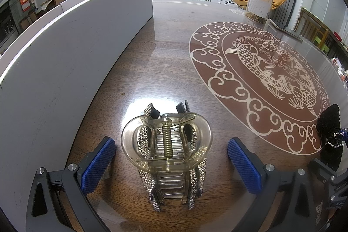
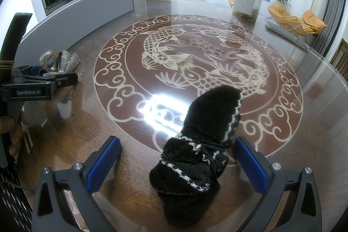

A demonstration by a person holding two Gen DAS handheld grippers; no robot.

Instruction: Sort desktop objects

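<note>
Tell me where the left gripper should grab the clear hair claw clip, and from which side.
Grip the clear hair claw clip across its two curved outer handles, closing from left and right. It already stands between the open left gripper fingers, spring axis pointing away, so the handles face the blue pads. Probably avoid the rhinestone clips beside it.

A clear hair clip (image 1: 166,145) is showing silver rhinestones over a glossy brown worktop (image 1: 169,40) bearing a cream carp-and-cloud medallion (image 2: 195,71); a black sock (image 2: 202,145) is displaying white-flecked trim between blue tool pads (image 2: 104,163).
</note>
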